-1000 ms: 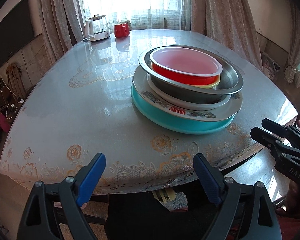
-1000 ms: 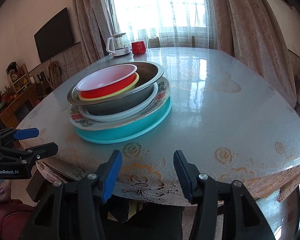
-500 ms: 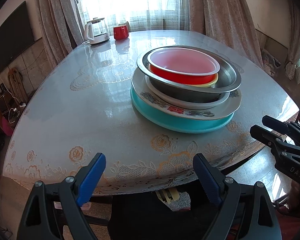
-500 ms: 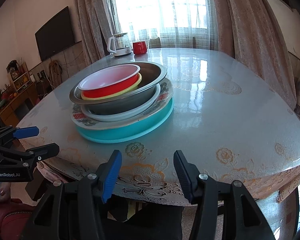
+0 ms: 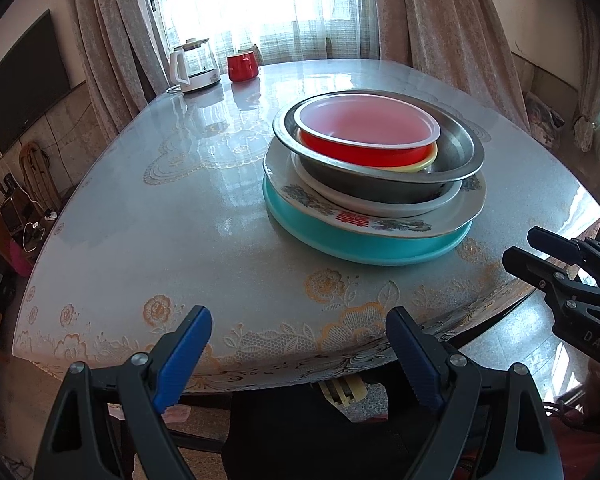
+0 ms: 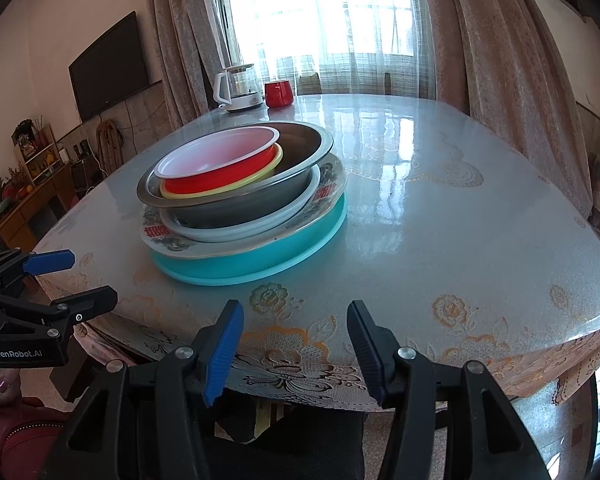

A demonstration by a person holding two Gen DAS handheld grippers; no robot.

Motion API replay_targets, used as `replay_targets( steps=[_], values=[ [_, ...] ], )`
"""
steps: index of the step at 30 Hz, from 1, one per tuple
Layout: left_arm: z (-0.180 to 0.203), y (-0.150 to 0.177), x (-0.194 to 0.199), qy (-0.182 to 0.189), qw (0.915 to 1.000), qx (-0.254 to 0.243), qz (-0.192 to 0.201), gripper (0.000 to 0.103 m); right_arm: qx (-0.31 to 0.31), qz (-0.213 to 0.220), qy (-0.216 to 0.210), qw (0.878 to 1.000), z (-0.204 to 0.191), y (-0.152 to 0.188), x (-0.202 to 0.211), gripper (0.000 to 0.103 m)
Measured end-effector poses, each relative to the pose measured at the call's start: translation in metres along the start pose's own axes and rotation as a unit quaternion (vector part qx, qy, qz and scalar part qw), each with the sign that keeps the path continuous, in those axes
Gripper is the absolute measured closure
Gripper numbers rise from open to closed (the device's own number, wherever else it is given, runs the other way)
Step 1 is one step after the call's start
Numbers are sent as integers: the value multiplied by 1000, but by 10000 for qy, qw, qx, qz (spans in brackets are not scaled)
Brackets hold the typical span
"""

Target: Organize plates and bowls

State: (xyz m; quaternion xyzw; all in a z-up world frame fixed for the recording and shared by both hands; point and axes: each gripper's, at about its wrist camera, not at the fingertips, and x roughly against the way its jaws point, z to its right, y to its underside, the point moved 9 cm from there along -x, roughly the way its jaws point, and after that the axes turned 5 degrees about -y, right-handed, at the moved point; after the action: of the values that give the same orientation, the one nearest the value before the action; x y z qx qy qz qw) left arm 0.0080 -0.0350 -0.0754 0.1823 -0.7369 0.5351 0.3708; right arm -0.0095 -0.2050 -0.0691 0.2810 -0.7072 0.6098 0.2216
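The table (image 5: 148,216), covered with a glossy flowered cloth, carries a single nested stack toward its near right part in the left wrist view. From the bottom up, largest first: a turquoise plate (image 5: 364,246), a patterned plate (image 5: 420,226) with red characters, a white shallow dish (image 5: 384,206), a steel basin (image 5: 458,152), a yellow bowl (image 5: 426,165), and a red bowl (image 5: 364,148) with a white interior on top. A kettle (image 5: 194,66) and a red mug (image 5: 242,66) stand at the far edge, well apart from the stack.

The left tongs (image 5: 300,356) stand wide and empty, off the near table edge. The right tongs (image 6: 296,344) stand about half open, also empty, short of the stack.

Judgement: the stacking appears complete, or no sorting has begun; I cannot tell which. Any next move calls for reaching forward to the red bowl's rim first.
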Motion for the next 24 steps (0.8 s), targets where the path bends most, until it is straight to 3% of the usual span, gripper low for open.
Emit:
replay_targets(
  steps=[24],
  values=[
    [4,1,-2,12,10000,-67,-29,15,-25,-5,27,10000,2,1,0,48]
  ],
)
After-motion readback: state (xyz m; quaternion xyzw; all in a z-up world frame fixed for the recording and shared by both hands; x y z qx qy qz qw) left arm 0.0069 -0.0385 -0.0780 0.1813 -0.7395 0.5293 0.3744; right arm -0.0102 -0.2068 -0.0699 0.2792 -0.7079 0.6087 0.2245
